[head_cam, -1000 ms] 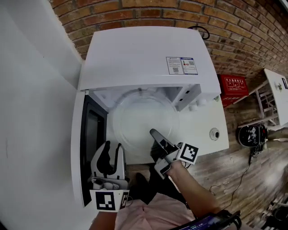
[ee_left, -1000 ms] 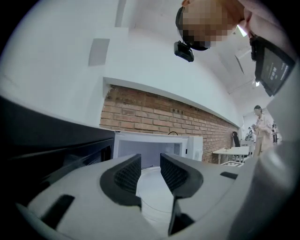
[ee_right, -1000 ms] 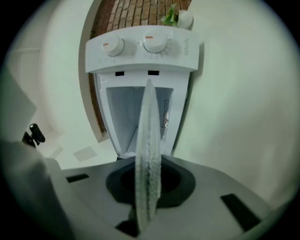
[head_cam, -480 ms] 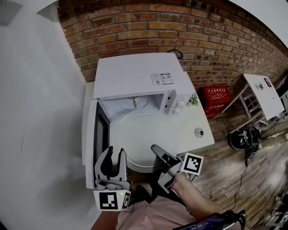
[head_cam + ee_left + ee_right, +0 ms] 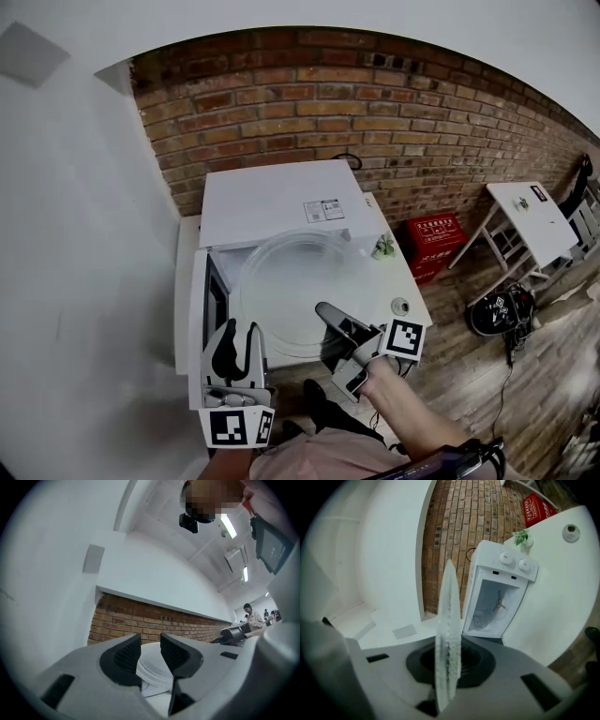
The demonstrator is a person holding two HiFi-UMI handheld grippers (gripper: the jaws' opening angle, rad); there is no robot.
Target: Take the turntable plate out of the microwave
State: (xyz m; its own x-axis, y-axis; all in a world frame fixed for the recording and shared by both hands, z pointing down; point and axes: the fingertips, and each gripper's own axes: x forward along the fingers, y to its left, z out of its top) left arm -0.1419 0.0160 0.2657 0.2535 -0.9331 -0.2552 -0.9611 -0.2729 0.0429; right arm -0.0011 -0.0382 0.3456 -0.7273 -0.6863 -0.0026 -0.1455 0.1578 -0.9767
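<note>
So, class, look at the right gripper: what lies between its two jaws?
The glass turntable plate, seen edge-on in the right gripper view. The right gripper is shut on its rim. The head view shows the same grip.

Head view looks steeply down from high above the microwave [image 5: 277, 202]. Both gripper views peer closely along their jaws; all three share the brick wall [image 5: 309, 103].
</note>
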